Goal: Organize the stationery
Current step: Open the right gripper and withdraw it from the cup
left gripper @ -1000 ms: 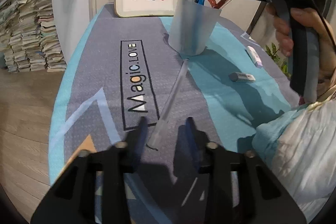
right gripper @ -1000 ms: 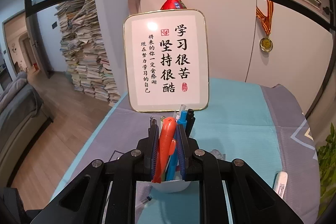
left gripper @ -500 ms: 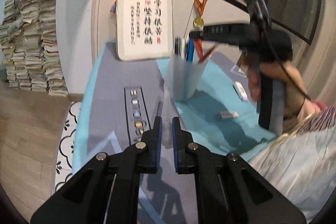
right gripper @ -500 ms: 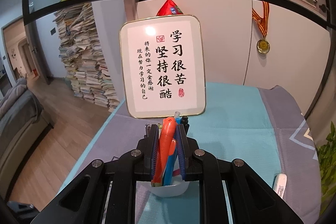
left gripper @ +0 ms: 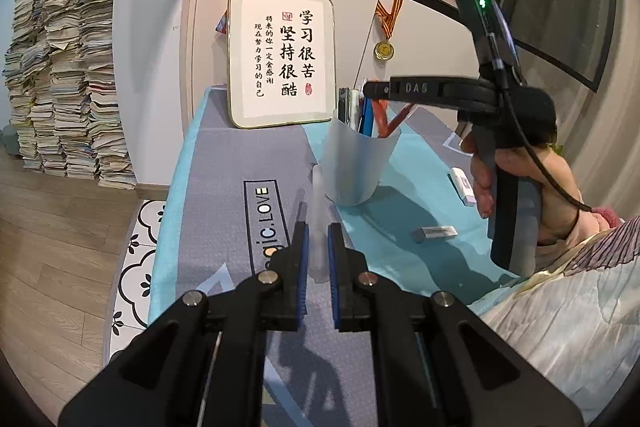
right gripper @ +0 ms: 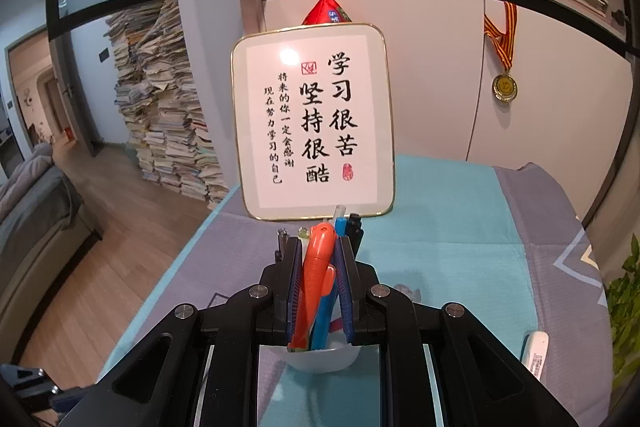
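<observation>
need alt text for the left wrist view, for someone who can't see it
The left hand-held gripper is shut on a clear pen above a grey and teal table mat. Ahead stands a translucent pen cup with the right hand-held gripper over its rim. An eraser lies to the right, a framed calligraphy sign behind.
</observation>
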Demonstrator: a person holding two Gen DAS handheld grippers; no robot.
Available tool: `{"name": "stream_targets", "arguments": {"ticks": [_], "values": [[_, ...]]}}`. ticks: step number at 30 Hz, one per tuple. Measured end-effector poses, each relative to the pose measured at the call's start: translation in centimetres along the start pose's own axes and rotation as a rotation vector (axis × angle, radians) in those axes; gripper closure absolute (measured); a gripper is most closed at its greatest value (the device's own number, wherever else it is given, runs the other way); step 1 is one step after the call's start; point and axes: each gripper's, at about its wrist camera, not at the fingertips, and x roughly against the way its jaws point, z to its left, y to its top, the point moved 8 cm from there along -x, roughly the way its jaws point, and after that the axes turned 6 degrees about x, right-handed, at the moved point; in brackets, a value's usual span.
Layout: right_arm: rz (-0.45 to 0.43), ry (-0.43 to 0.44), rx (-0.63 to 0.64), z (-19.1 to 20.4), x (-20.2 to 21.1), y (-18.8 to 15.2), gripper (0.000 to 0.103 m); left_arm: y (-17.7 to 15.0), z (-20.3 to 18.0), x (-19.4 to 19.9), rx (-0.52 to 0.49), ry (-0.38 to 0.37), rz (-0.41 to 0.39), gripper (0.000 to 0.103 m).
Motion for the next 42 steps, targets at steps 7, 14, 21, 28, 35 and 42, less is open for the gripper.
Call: {"name": "stream_targets", "arguments": {"ticks": [7,14,21,28,35,42], "values": [[0.011,0.012,-0.01,-0.1,0.2,-0.4,0.085,0.4,0.1,0.2,0.003,0.011,-0.008,0.096],[-0.053,0.007,-0.031,-0.9,2.8,0.2,0.085,1.2,-0.2,1.4,-0.006,0.01,-0.04,0.096],[-0.072,-0.019,-0.06,-2.7,4.7,-0.4,0.085,2.9,-1.7,2.7,-0.049,-0.01,-0.089,0.096],[-0.067,-0.031,-0.11,-4.8,5.8,-1.4,0.085,4.0,-3.9,2.2,-0.095,-0.031,-0.078,0.096],[-0.063,-0.035,-0.14,-6.6,6.6,-2.5,0.085,4.9,-6.0,0.8,-0.115,-0.05,-0.048,0.095],[-0.056,-0.043,-0.185,-8.9,7.2,-3.6,0.085,5.4,-7.0,-1.4,-0.104,-0.033,-0.021,0.095]]}}
